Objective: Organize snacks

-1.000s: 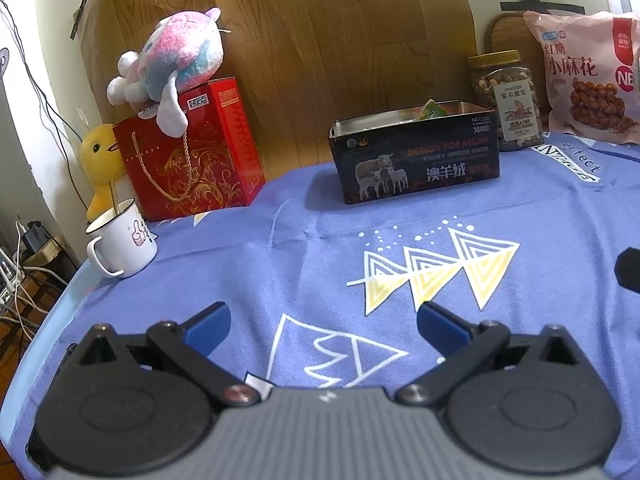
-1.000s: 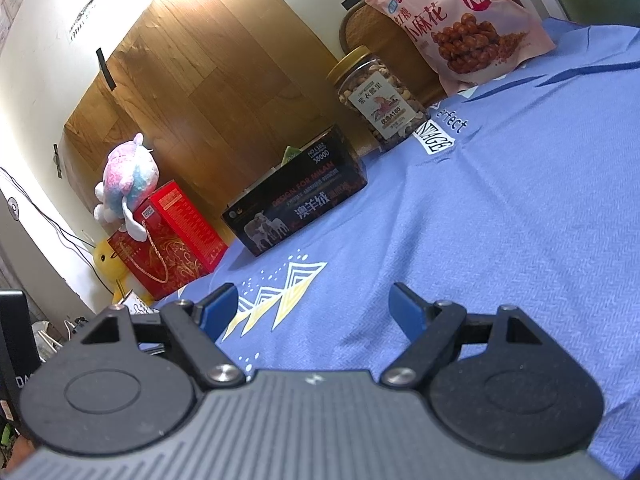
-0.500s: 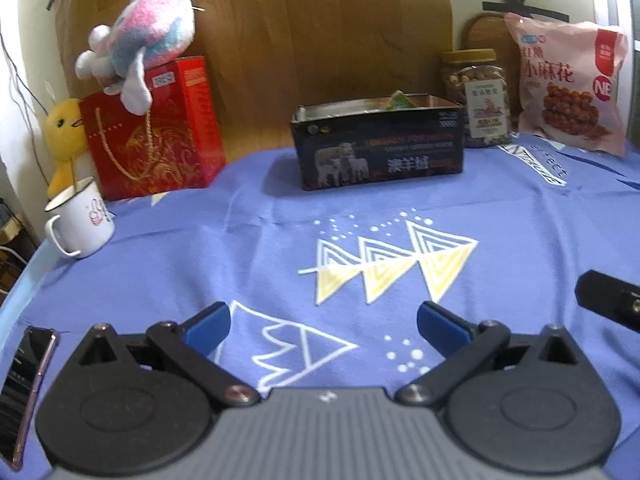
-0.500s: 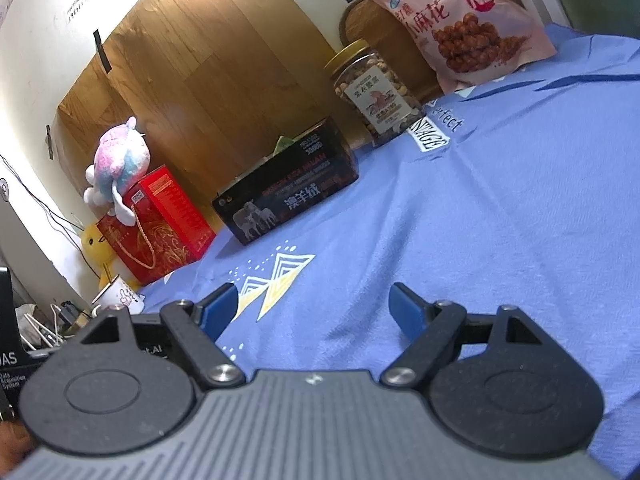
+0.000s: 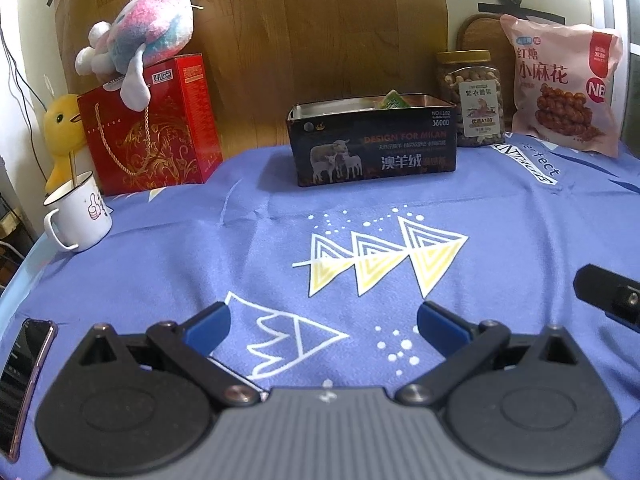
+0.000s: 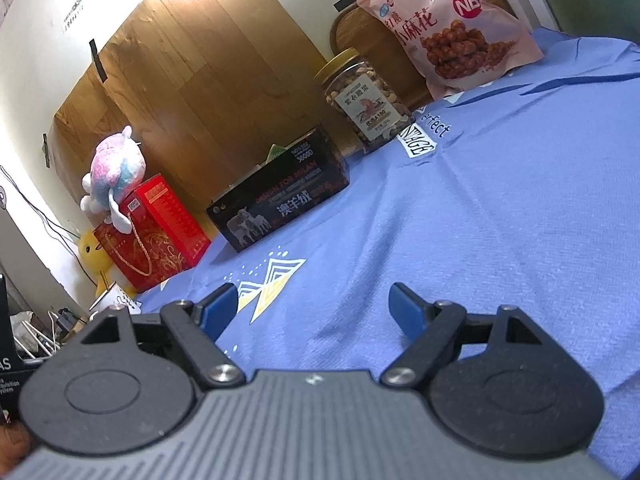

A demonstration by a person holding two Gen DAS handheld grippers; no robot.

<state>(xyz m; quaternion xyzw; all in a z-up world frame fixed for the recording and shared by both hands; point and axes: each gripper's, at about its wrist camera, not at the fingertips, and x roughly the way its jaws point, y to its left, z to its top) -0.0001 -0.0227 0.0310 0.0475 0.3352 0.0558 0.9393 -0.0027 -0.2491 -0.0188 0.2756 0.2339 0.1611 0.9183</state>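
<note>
A dark open tin box (image 5: 374,142) stands at the back of the blue cloth, with a green packet (image 5: 393,100) poking out of it; it also shows in the right wrist view (image 6: 280,200). To its right stand a jar of nuts (image 5: 473,98) (image 6: 362,98) and a pink snack bag (image 5: 562,88) (image 6: 452,24). My left gripper (image 5: 323,322) is open and empty, low over the cloth near the front. My right gripper (image 6: 314,306) is open and empty too; part of it shows at the right edge of the left wrist view (image 5: 608,296).
A red gift box (image 5: 150,124) with a plush toy (image 5: 140,40) on top stands at the back left, next to a yellow duck toy (image 5: 64,128). A white mug (image 5: 78,212) sits near the left edge. A phone (image 5: 24,376) lies at the front left.
The left gripper has pulled back and turned, so the tin box now looks centred and the phone has come into view. The right gripper has shifted a little. Both stay open.
</note>
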